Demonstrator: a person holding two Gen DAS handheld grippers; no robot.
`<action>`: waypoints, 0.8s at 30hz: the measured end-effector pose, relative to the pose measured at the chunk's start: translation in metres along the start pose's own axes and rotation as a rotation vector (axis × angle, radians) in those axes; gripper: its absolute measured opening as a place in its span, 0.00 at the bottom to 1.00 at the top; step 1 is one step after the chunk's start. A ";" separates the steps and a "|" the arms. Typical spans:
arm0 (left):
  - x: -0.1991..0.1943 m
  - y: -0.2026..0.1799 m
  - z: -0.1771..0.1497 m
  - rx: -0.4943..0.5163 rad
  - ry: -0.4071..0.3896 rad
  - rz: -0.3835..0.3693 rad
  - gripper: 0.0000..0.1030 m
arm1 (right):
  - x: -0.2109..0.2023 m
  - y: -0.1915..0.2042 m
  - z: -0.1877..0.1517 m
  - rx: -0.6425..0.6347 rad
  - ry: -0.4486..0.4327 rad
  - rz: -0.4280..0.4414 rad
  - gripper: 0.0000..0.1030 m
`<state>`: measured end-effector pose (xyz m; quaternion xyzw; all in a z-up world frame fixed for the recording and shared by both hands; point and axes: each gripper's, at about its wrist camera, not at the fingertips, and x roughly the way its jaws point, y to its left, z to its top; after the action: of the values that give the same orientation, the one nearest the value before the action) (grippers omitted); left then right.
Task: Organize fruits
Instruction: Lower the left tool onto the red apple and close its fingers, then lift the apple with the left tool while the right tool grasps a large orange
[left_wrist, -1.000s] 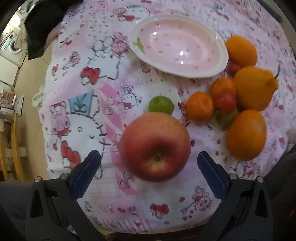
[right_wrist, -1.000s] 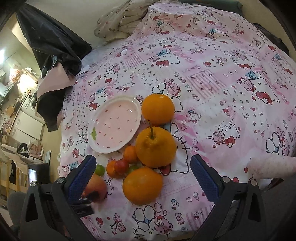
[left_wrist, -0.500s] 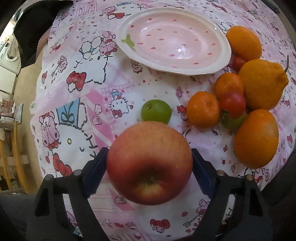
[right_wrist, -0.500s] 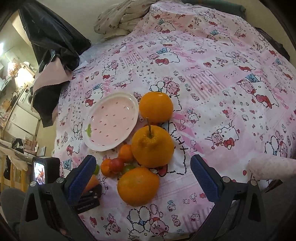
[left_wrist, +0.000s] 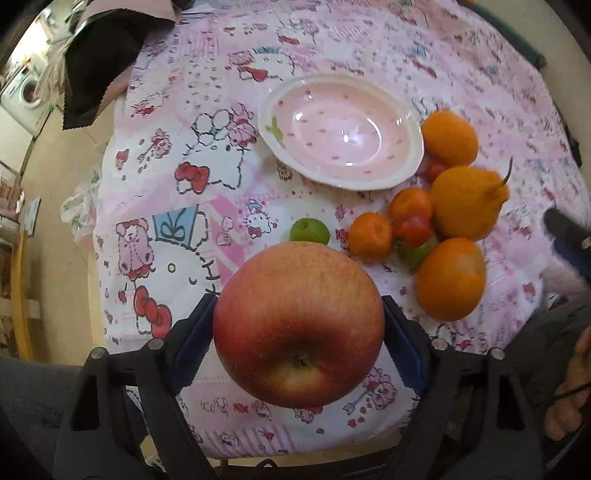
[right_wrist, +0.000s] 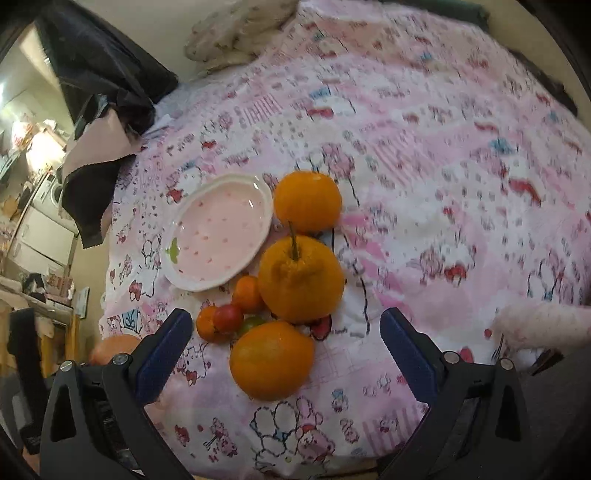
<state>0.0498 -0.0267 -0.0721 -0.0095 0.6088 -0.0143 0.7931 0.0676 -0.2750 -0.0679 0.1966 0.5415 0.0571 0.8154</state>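
My left gripper (left_wrist: 299, 332) is shut on a big red apple (left_wrist: 298, 325), its blue pads pressed on both sides, lifted above the cloth. Beyond it lie a small green fruit (left_wrist: 309, 230), a pink strawberry-patterned plate (left_wrist: 341, 131), and a heap of oranges (left_wrist: 450, 278), tangerines (left_wrist: 370, 235) and a knobbly stemmed citrus (left_wrist: 467, 201). In the right wrist view my right gripper (right_wrist: 284, 354) hangs open above the nearest orange (right_wrist: 271, 360); the plate (right_wrist: 219, 232) and stemmed citrus (right_wrist: 301, 278) lie behind. The apple (right_wrist: 114, 347) shows blurred at the left.
A pink cartoon-print cloth (right_wrist: 424, 177) covers the table. Black and pink fabric (right_wrist: 96, 122) drapes over the far left edge, and a crumpled cloth (right_wrist: 236, 33) lies at the back. A fluffy pink sleeve (right_wrist: 543, 325) rests at the right; a hand (left_wrist: 570, 387) shows at the lower right.
My left gripper went from open around the apple to shut on it, then rose with it, so the table looks farther away. The right gripper stayed about where it was.
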 end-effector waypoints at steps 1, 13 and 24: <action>-0.001 0.003 -0.001 -0.010 -0.006 -0.003 0.80 | 0.003 -0.002 0.000 0.023 0.022 0.015 1.00; 0.007 0.029 0.011 -0.099 -0.012 -0.026 0.80 | 0.087 0.010 -0.029 0.133 0.274 -0.059 0.93; 0.009 0.031 0.012 -0.108 -0.008 -0.024 0.80 | 0.092 -0.001 -0.036 0.196 0.290 0.027 0.76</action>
<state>0.0642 0.0036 -0.0788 -0.0600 0.6054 0.0090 0.7936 0.0725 -0.2385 -0.1592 0.2722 0.6538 0.0427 0.7047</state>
